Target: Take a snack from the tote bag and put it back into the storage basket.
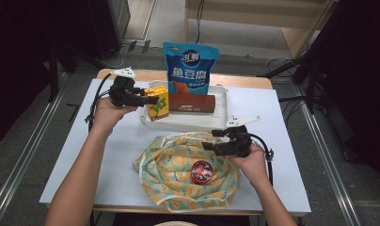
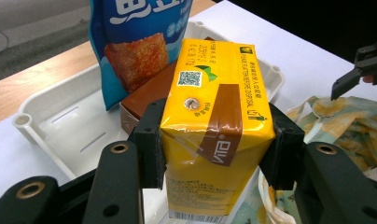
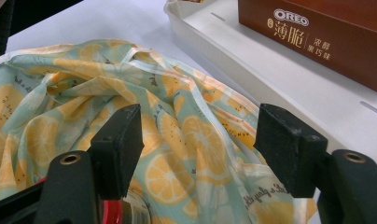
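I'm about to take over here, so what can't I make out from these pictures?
- Yellow drink carton: its bottom is cut off by the lower edge of the left gripper view, and in the high view the left gripper covers its side.
- Brown biscuit box: cut off by the top and right edges of the right gripper view.
- Red round tin: its print is too small in the high view.

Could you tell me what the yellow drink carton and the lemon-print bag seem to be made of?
Yellow drink carton: probably coated paperboard, glossy, with folded, taped seams and a foil-looking straw hole. Lemon-print bag: seemingly thin woven fabric, matte, lying in soft wrinkles.
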Motion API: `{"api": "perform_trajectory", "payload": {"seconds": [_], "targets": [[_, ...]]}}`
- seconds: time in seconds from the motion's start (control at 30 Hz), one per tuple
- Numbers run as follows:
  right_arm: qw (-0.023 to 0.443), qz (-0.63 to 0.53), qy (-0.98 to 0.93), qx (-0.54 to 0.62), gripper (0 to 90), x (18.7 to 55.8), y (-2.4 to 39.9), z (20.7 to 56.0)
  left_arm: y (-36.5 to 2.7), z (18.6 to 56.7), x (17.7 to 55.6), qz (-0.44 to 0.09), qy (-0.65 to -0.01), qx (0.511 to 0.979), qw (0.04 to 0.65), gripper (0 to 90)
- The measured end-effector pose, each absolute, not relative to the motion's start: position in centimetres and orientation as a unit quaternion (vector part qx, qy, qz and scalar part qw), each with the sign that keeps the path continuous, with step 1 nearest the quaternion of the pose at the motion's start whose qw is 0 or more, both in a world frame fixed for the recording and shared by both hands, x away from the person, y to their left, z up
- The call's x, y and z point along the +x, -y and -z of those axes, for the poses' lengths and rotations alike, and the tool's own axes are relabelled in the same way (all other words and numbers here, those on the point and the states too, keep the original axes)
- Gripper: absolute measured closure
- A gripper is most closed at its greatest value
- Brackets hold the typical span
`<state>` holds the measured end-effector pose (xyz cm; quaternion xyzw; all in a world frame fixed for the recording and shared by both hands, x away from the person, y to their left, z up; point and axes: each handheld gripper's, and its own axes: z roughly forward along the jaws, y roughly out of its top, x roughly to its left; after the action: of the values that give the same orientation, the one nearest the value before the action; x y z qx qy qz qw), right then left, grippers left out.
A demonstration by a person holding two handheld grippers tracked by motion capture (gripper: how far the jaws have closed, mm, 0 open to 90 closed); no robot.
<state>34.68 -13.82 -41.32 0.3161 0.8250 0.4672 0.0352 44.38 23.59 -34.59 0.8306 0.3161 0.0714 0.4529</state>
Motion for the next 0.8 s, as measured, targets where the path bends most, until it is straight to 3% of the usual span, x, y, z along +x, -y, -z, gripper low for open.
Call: {"api": "perform_trajectory", "payload": {"seconds": [0.8], "targets": [[0.038, -0.463, -0.825, 0.320, 33.2, 34.2, 14.2, 41.5, -23.4, 37.1, 46.2, -0.086, -0.324, 0.829, 0.447, 51.1]]}}
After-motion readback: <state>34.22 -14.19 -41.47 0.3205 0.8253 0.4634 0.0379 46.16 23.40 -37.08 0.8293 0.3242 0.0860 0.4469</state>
